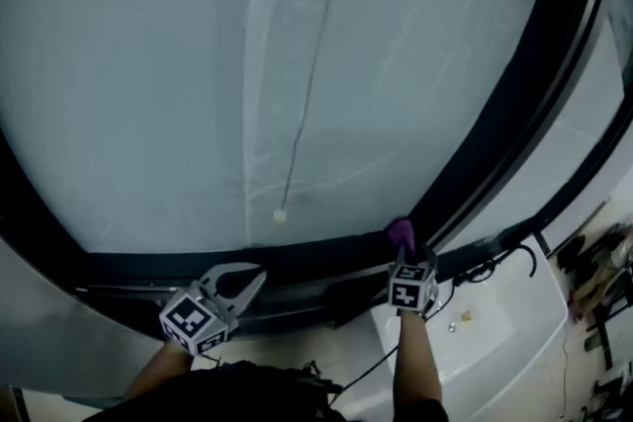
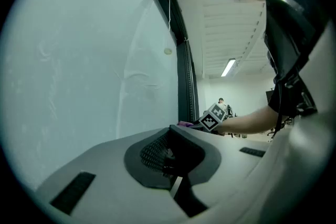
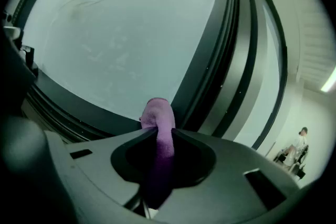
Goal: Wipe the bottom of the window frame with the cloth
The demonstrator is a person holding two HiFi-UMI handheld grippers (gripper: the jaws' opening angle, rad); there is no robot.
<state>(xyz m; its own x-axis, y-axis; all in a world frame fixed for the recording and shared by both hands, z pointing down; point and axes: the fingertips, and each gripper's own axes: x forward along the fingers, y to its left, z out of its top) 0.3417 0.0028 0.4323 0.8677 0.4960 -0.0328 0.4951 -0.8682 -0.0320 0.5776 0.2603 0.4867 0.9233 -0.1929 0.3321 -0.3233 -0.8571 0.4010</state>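
The window's dark bottom frame curves across the head view below the pale glass. My right gripper is shut on a purple cloth, whose end touches the frame beside the dark upright post. In the right gripper view the cloth sticks out between the closed jaws of the gripper, against the bottom frame. My left gripper hovers lower left of it, shut and empty, just below the frame. From the left gripper I see the cloth and the right gripper's marker cube.
A blind cord with a white pull hangs in front of the glass. A white ledge lies at lower right with a black cable and tools. A person is far off in the room.
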